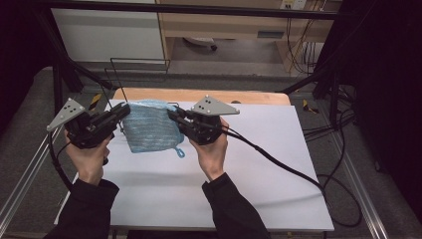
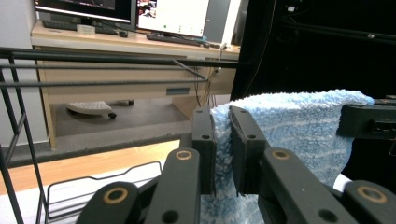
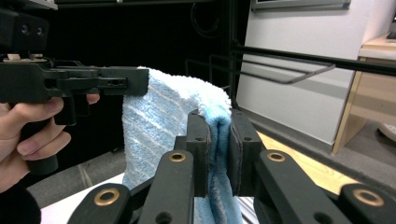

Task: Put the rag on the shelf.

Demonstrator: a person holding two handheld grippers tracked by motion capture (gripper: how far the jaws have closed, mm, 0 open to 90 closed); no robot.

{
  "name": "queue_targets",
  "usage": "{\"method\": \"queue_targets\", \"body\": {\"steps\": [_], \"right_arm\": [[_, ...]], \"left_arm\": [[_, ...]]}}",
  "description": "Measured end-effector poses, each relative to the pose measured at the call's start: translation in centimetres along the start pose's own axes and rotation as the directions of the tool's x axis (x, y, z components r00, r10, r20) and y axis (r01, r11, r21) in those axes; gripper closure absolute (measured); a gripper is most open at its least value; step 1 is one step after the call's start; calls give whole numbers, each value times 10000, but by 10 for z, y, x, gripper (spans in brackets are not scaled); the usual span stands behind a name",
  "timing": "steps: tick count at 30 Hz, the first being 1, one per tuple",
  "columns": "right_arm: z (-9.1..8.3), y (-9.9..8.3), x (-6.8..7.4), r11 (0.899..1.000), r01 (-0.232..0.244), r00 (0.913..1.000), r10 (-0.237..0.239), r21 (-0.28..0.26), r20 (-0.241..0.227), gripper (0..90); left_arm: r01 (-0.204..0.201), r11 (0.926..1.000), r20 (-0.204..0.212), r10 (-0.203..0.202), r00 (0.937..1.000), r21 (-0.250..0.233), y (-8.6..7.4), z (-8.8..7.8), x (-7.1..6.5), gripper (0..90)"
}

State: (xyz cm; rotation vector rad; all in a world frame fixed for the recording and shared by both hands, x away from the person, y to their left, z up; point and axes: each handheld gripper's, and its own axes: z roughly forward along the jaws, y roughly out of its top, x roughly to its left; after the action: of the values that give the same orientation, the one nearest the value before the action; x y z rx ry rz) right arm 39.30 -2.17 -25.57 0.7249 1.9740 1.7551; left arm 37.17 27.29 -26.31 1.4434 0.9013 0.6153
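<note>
Here the light-blue towel [image 1: 151, 130] hangs in the air above the white table top [image 1: 249, 179], stretched by its upper edge between the two grippers — a fluffy terry cloth with paler stripes running across it and a small blue loop [image 1: 179, 152] dangling at its lower right corner. From the high view it reads as a roughly square sheet, the top edge level and the body drooping toward the table. The left gripper [image 1: 125, 110] is clenched on the towel's upper left corner and the right gripper [image 1: 172, 114] on the upper right corner, each held in one of the person's hands. The left gripper view brings the pile of the cloth close: the towel [image 2: 299, 126] is pinched tight between the black jaws, its top edge running off to the other gripper at the right of that view — and behind it stand a thin black wire rack [image 2: 93, 81], a wooden desk [image 2: 116, 44] and monitors [image 2: 173, 16], none of which the high view makes out so plainly. The right gripper view shows the towel [image 3: 159, 121] folded into a darker blue pleat between its jaws, and farther off the person's left hand [image 3: 23, 135] wrapped around the left gripper's handle
</note>
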Motion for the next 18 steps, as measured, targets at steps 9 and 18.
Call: {"method": "queue_targets", "body": {"steps": [9, 18], "right_arm": [[9, 22, 2, 9986, 320, 9994, -315, -423, 132, 813], [19, 37, 3, 9966, 477, 9987, -463, -670, 225, 813]], "left_arm": [[58, 9983, -106, -64, 9999, -576, 20, -1, 7, 809], [87, 9949, -247, -113, 9996, -1006, 36, -1, 14, 811]]}}
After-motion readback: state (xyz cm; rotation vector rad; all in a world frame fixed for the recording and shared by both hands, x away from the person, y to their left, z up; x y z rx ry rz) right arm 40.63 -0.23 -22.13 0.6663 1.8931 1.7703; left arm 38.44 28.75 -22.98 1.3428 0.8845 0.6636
